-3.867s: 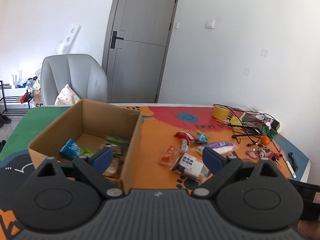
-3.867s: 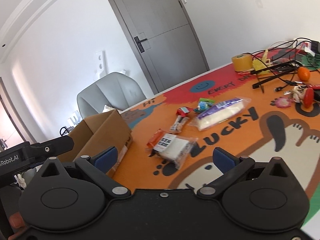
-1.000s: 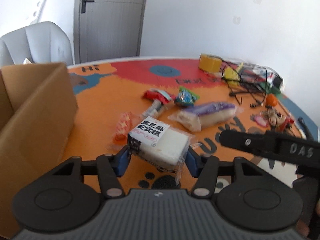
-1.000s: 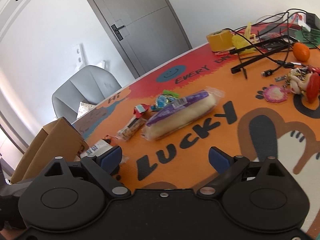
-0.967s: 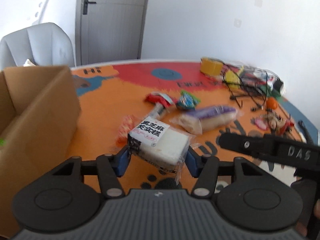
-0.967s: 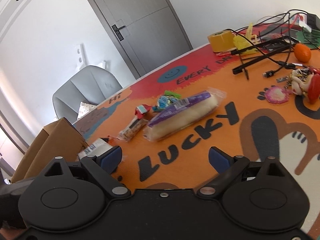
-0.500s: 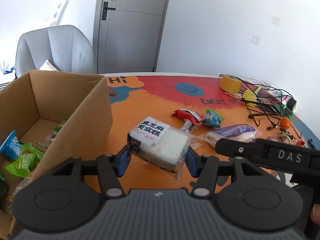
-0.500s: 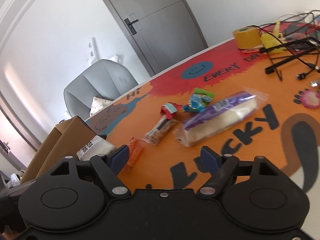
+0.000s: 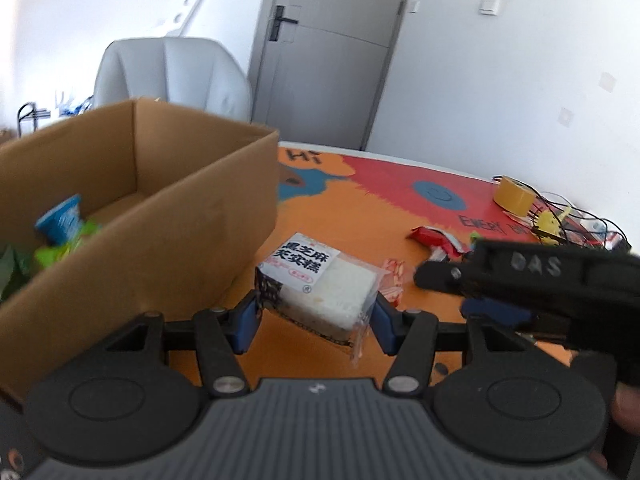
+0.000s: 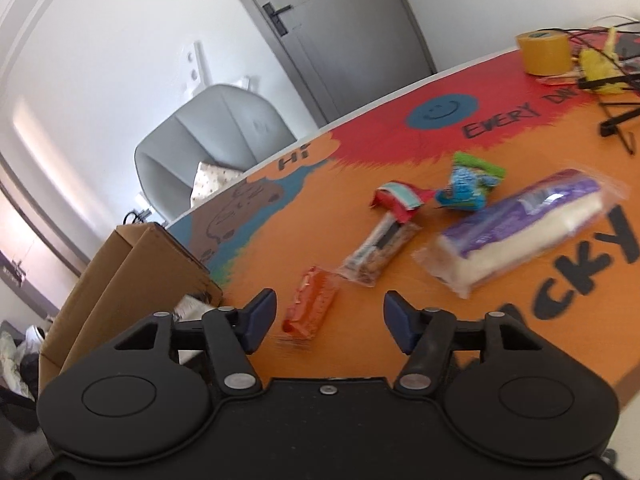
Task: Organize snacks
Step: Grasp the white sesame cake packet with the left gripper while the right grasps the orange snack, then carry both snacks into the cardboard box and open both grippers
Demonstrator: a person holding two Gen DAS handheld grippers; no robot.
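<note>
My left gripper point(image 9: 316, 314) is shut on a white cake pack point(image 9: 320, 284) with a black-and-white label and holds it above the table, just right of the cardboard box point(image 9: 172, 216). The box holds a blue pack point(image 9: 60, 220) and green packs point(image 9: 60, 248). My right gripper point(image 10: 330, 322) is open and empty, low over an orange snack pack point(image 10: 312, 304). Beyond it lie a granola bar point(image 10: 380, 252), a red pack point(image 10: 396, 198), a blue-green candy bag point(image 10: 468, 184) and a long purple bread pack point(image 10: 524, 228). The right gripper's body point(image 9: 532, 280) crosses the left wrist view.
A yellow tape roll point(image 10: 544, 52), black cables and a yellow toy point(image 10: 600, 64) lie at the table's far right. A grey chair point(image 9: 172, 76) stands behind the box. The box corner point(image 10: 160, 256) is left of my right gripper.
My left gripper closed on the cake pack, lifted it and carried it left to the box's side. My right gripper moved left and down toward the orange pack.
</note>
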